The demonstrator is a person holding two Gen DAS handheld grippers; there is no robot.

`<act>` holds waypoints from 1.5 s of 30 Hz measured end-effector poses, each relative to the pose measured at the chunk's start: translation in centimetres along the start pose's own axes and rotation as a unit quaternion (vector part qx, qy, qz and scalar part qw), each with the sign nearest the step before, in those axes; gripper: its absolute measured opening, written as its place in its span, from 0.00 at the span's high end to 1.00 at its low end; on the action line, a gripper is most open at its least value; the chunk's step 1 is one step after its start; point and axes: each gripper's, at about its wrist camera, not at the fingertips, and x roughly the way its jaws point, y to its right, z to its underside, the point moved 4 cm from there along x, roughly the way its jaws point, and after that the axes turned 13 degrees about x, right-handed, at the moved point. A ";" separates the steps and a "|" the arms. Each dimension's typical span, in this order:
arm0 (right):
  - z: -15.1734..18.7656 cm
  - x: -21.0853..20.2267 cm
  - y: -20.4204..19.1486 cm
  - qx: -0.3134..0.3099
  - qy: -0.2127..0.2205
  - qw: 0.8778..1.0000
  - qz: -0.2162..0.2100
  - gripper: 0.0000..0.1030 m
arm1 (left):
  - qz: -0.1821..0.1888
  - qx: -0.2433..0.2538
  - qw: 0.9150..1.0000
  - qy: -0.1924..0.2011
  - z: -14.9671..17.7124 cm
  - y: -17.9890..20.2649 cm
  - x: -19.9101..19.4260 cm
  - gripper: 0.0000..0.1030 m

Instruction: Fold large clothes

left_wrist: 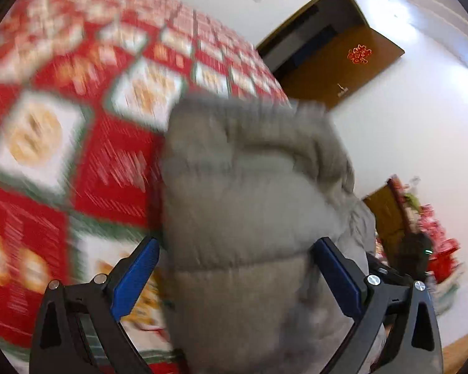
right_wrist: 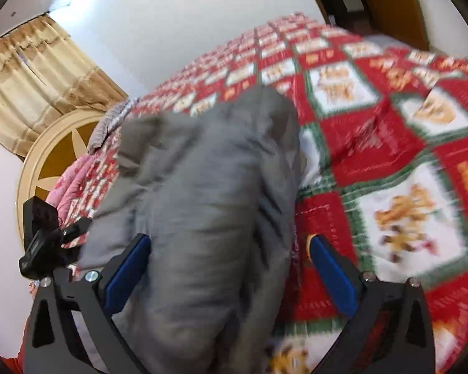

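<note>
A grey padded jacket [left_wrist: 249,187] lies bunched on a bed with a red, white and green patterned cover [left_wrist: 109,155]. My left gripper [left_wrist: 237,244] stands open, its blue pads wide apart on either side of the jacket's bulk, and cover shows beside the left pad. In the right wrist view the same jacket [right_wrist: 202,187] runs away from me across the cover [right_wrist: 374,143]. My right gripper [right_wrist: 229,239] is open around its near end; the right pad stands apart from the cloth, over the red cover. Both views are blurred.
A brown door [left_wrist: 343,62] with a red ornament stands in the white wall beyond the bed. A beige curtain [right_wrist: 31,78], a round headboard with a star [right_wrist: 56,155] and pink bedding [right_wrist: 71,187] lie at the left. A black device [right_wrist: 40,237] hangs beside the jacket.
</note>
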 end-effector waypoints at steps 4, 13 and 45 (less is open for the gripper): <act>0.6 0.8 -0.4 -0.001 -0.001 1.000 -0.020 0.00 | 0.020 0.059 0.998 0.011 0.5 2.2 1.3 0.01; 1.9 3.3 -3.6 -0.061 -0.020 0.998 -0.002 0.28 | 0.010 0.098 0.995 0.026 0.2 2.9 2.9 0.04; 7.8 0.0 -8.3 -0.159 0.028 0.981 0.109 0.63 | -0.002 0.015 1.000 0.019 5.1 1.6 -2.6 0.27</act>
